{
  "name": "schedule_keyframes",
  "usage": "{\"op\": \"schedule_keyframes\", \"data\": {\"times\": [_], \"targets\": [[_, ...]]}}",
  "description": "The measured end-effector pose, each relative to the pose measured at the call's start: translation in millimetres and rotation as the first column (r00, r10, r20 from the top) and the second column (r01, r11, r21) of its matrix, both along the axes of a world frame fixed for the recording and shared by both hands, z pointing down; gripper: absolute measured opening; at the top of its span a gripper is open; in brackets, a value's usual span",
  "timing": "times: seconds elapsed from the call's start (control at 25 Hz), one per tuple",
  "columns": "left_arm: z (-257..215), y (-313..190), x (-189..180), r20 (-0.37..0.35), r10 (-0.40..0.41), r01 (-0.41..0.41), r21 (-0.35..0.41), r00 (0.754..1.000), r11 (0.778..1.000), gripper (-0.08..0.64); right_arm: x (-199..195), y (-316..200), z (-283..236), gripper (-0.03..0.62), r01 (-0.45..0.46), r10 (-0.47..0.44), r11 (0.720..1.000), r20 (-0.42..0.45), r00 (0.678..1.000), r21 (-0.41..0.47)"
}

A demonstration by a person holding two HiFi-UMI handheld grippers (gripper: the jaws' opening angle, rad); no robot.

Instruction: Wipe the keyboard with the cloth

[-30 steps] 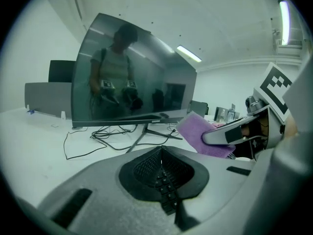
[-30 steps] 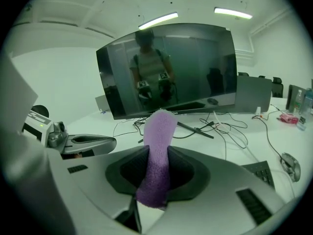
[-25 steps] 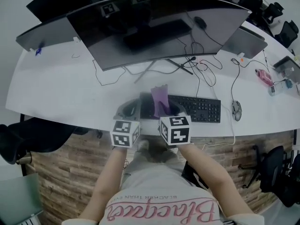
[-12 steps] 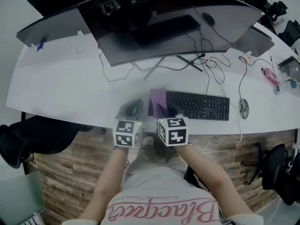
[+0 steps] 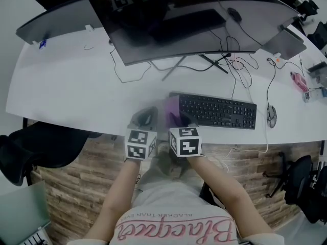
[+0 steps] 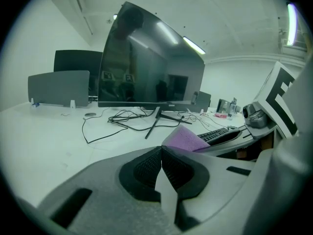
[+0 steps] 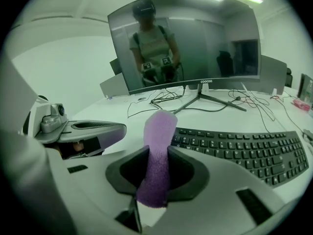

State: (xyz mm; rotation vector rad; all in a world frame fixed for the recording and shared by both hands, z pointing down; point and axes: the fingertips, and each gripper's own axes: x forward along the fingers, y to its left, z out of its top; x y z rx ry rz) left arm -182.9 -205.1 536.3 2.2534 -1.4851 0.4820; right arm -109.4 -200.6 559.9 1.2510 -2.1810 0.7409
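A black keyboard (image 5: 217,111) lies on the white desk (image 5: 66,86) in front of a curved monitor (image 5: 189,24). My right gripper (image 5: 179,119) hovers at the keyboard's left end, shut on a purple cloth (image 5: 171,107). In the right gripper view the cloth (image 7: 159,131) stands up between the jaws of the right gripper (image 7: 157,154), and the keyboard (image 7: 239,148) stretches away to the right. My left gripper (image 5: 144,117) sits just left of it over bare desk. In the left gripper view the left gripper (image 6: 161,156) is shut on nothing, with the cloth (image 6: 183,138) just to the right.
A mouse (image 5: 271,116) lies right of the keyboard. Cables (image 5: 232,65) trail around the monitor stand (image 5: 176,68). Small items (image 5: 299,80) sit at the far right. A dark chair (image 5: 36,144) stands below the desk's left front edge.
The right gripper has carried the cloth leftward along the keyboard, from over its left keys to its left end. The left gripper stays beside it.
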Motion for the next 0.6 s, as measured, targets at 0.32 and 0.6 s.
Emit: {"op": "schedule_keyframes", "data": {"times": [0.32,0.6], "targets": [[12.2,2.1,0.2,0.003,0.016,-0.016,-0.022,1.000,1.000,0.005,-4.5,2.0,12.6,0.092,0.023,-0.023,1.000,-0.036,0.999,-0.007],[18.0,5.9,2.3,-0.003,0.015,-0.016,-0.043,1.000,0.999,0.005,-4.6,6.2,16.3,0.092,0.105,-0.098,0.994,-0.151,0.984,0.039]]}}
